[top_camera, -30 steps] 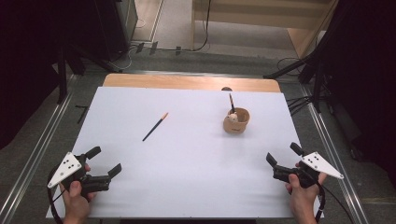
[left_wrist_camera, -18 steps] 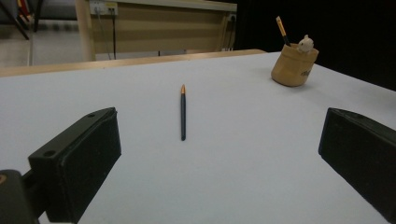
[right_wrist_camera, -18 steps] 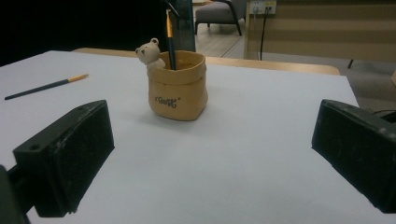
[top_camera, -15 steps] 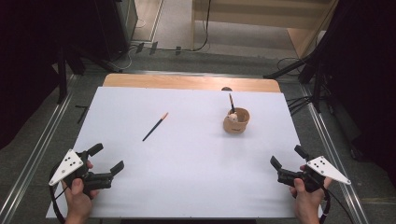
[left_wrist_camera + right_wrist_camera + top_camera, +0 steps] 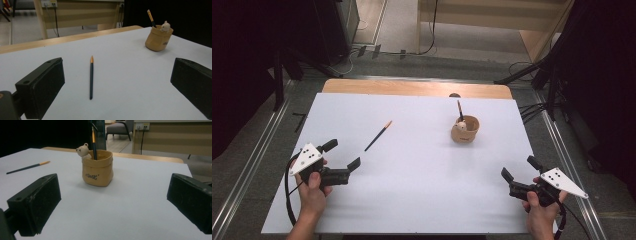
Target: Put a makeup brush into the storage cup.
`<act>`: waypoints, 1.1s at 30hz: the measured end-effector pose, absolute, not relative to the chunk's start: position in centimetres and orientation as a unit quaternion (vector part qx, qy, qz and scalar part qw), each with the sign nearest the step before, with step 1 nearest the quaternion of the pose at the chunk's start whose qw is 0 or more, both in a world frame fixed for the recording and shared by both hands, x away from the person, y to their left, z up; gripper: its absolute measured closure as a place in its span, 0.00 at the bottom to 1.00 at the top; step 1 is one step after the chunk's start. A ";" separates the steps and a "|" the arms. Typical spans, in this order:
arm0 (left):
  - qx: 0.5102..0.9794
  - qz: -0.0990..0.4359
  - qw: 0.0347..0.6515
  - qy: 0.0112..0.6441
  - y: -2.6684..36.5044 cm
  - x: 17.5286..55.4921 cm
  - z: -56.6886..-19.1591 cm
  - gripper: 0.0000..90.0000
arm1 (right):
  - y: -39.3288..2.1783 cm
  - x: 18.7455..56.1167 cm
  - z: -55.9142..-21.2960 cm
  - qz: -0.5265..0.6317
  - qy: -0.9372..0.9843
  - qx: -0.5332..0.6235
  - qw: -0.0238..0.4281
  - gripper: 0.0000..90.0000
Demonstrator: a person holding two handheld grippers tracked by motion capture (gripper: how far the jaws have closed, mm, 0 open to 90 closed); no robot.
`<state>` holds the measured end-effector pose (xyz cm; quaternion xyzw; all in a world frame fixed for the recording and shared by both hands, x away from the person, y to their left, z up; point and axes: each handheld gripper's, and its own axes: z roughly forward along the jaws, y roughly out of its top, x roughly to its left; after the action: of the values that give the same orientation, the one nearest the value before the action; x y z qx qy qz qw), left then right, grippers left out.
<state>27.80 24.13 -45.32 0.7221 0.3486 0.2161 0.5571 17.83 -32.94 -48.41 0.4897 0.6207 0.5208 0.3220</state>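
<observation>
A dark pencil with an orange tip (image 5: 378, 136) (image 5: 91, 77) (image 5: 28, 167) lies flat on the white table left of centre. A tan pen pot with a small bear figure (image 5: 464, 130) (image 5: 158, 37) (image 5: 97, 168) stands right of centre and holds a second pencil (image 5: 459, 110) (image 5: 94, 142) upright. My left gripper (image 5: 342, 154) (image 5: 117, 87) is open near the front left, its jaws wide apart and pointing at the lying pencil. My right gripper (image 5: 520, 168) (image 5: 112, 207) is open at the front right, facing the pot. Neither holds anything.
The white sheet (image 5: 422, 170) covers the table, with a wooden strip (image 5: 412, 89) along the far edge. Metal rails (image 5: 257, 150) run along both sides. Cables and dark stands sit on the floor beyond.
The right gripper has drawn back a little toward the front right corner. The left gripper, pencil and pot stay where they were.
</observation>
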 end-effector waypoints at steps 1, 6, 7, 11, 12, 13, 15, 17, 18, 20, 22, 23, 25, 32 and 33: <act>0.721 0.216 0.557 0.350 23.9 28.1 -45.4 0.00 | -33.0 17.8 -48.4 0.521 0.620 0.490 0.322 0.00; 0.731 0.211 0.544 0.353 22.4 30.4 -45.6 0.00 | -33.2 17.9 -48.5 0.521 0.617 0.496 0.320 0.00; 0.735 0.209 0.540 0.353 22.1 30.8 -45.6 0.00 | -33.2 18.0 -48.5 0.522 0.616 0.498 0.318 0.00; 0.746 0.198 0.525 0.360 21.2 32.6 -45.8 0.00 | -33.1 18.1 -48.5 0.519 0.619 0.495 0.319 0.00; 0.747 0.195 0.522 0.362 21.0 32.9 -45.8 0.00 | -33.0 18.1 -48.5 0.519 0.620 0.496 0.317 0.00; 0.750 0.193 0.518 0.364 20.8 33.3 -45.9 0.00 | -32.9 18.1 -48.5 0.519 0.621 0.494 0.318 0.00; 0.755 0.188 0.511 0.366 20.6 34.1 -45.9 0.00 | -32.8 18.1 -48.5 0.517 0.624 0.492 0.318 0.00; 0.759 0.184 0.502 0.371 20.3 34.7 -45.9 0.01 | -32.7 18.1 -48.5 0.517 0.624 0.492 0.317 0.00; 0.761 0.183 0.497 0.374 20.2 35.1 -46.0 0.01 | -32.8 18.1 -48.5 0.517 0.625 0.492 0.317 0.00; 0.766 0.180 0.487 0.380 20.0 35.7 -46.0 0.05 | -32.9 18.2 -48.6 0.518 0.625 0.493 0.314 0.00; 0.767 0.169 0.482 0.388 19.9 36.4 -46.2 0.07 | -32.9 18.2 -48.6 0.517 0.623 0.497 0.312 0.00; 0.770 0.167 0.478 0.389 19.9 36.7 -46.3 0.07 | -33.0 18.2 -48.6 0.516 0.624 0.497 0.312 0.00; 0.773 0.160 0.472 0.393 19.6 37.2 -46.3 0.07 | -33.0 18.2 -48.6 0.518 0.623 0.497 0.311 0.00; 0.799 0.143 0.421 0.405 18.3 39.0 -46.3 0.08 | -33.0 18.2 -48.7 0.517 0.624 0.497 0.309 0.00; 0.804 0.142 0.408 0.408 18.0 39.2 -46.3 0.08 | -33.0 18.2 -48.7 0.517 0.624 0.498 0.308 0.00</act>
<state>39.20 17.97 -46.30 0.8041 0.4082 0.1416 0.4082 18.23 -32.98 -48.71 0.4983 0.6244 0.5166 0.3079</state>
